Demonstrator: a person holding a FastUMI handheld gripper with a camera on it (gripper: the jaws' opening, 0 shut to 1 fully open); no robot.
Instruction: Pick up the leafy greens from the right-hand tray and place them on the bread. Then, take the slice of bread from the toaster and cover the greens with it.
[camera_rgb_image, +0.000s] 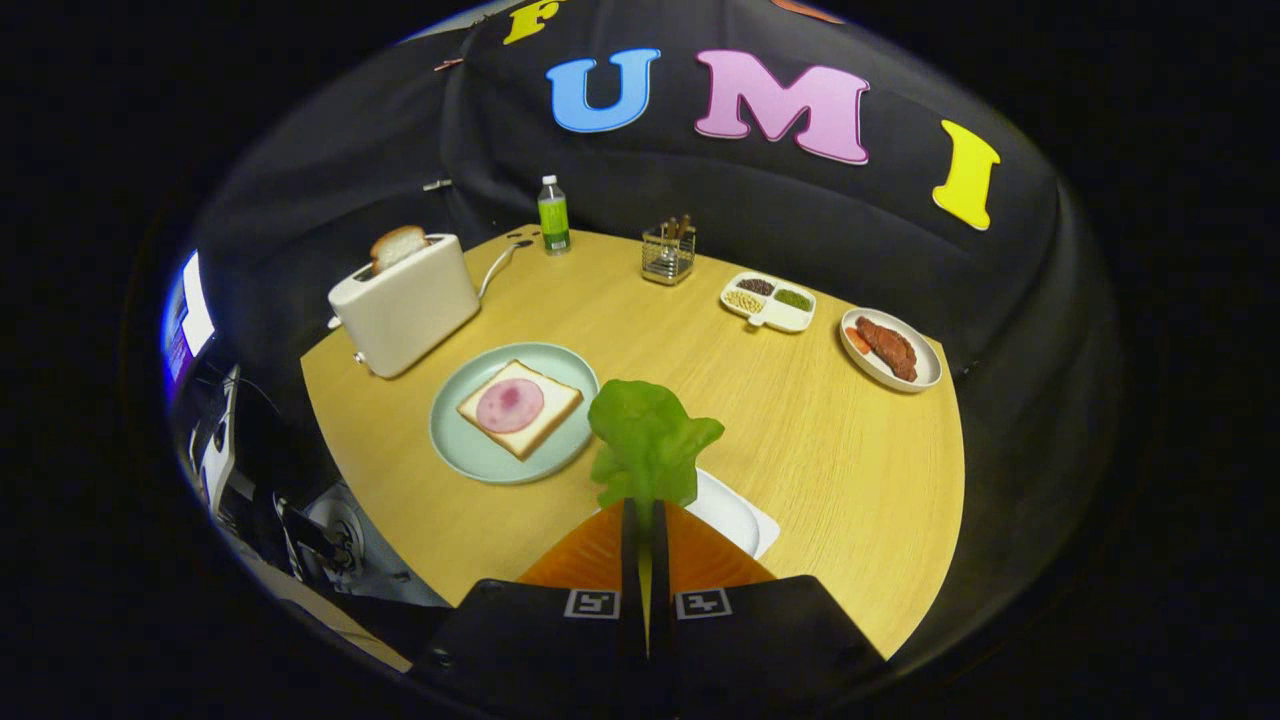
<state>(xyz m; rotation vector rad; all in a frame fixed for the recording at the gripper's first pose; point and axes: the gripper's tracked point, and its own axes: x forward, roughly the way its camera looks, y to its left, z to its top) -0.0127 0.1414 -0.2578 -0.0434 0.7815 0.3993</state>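
So the gripper (645, 512) has its two orange fingers (600, 555) squeezed nearly together, pinching the stem end of the bright green leafy lettuce piece (648, 440). The leaf stands up from the fingertips, long axis running straight ahead along the fingers, ruffled top pointing away from them. It's lifted above the white tray (735, 515), which peeks out just beside the fingers. Beyond and left of the leaf sits the pale green round plate (460, 445) with a square bread slice (550, 405) topped with a pink ham round (510, 405). Further back-left, the cream toaster (410, 310) has a bread slice (398, 245) sticking out of its slot.
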